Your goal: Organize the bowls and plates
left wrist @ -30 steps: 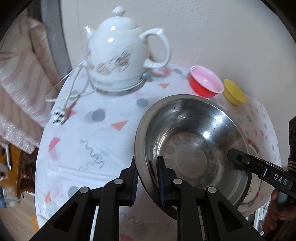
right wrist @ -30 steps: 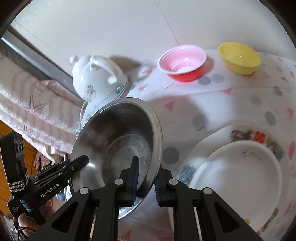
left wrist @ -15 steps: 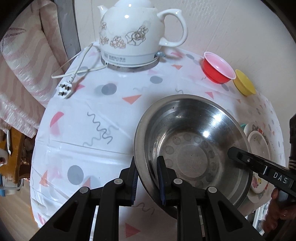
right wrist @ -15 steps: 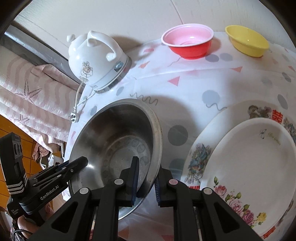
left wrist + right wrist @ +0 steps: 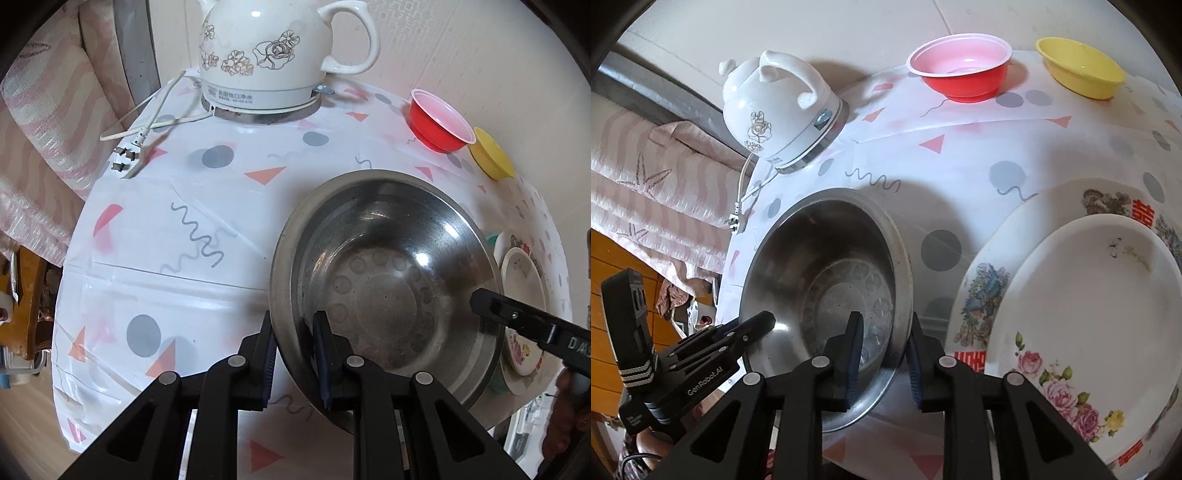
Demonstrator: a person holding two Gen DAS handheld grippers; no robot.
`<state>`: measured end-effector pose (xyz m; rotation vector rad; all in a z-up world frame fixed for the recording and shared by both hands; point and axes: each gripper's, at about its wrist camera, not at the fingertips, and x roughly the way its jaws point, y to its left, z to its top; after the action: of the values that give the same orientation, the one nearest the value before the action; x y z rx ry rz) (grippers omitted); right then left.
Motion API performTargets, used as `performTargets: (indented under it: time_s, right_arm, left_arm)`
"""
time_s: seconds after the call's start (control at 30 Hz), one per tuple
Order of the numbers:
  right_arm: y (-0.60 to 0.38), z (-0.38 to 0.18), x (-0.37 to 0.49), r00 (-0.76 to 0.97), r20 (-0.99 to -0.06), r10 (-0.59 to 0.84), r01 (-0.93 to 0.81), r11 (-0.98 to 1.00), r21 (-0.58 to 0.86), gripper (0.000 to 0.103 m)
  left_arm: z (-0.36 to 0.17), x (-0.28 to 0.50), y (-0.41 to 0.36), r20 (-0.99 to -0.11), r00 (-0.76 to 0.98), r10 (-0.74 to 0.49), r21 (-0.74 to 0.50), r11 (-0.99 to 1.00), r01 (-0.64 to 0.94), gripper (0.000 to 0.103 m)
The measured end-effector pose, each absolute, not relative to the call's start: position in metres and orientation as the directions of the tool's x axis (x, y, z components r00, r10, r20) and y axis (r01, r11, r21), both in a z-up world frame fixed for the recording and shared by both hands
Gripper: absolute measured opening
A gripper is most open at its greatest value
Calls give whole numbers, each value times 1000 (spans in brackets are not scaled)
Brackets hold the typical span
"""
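Note:
A steel bowl (image 5: 388, 288) (image 5: 820, 266) sits low over the patterned tablecloth (image 5: 184, 221), beside a stack of plates. My left gripper (image 5: 295, 354) is shut on its near rim, one pad inside and one outside. My right gripper (image 5: 883, 358) straddles the opposite rim; its jaws are opening and the inner pad stands off the bowl wall. A white floral plate (image 5: 1089, 314) lies on a larger patterned plate (image 5: 982, 295) just right of the bowl. A red bowl (image 5: 960, 66) and a yellow bowl (image 5: 1078, 66) stand at the table's far edge by the wall.
A white ceramic kettle (image 5: 273, 55) on its base stands at the back left, its cord and plug (image 5: 125, 162) lying loose on the cloth. A pink striped cushion (image 5: 646, 184) lies past the table's left edge. The wall closes off the back.
Both grippers and the steel bowl have sunk toward the table. The right gripper's jaws, shut on the rim before, have spread apart. The left grip is unchanged.

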<state>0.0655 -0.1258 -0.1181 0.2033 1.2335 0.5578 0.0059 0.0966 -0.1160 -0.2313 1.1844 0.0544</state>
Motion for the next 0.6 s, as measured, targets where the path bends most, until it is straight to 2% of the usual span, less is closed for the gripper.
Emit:
performTargets:
  time_s: [0.6]
  right_arm:
    - [-157,-95,70,282,-810,513,-233,856,461,24]
  left_arm:
    - [-114,6,99,-919,385,-91,-162,974,-157,20]
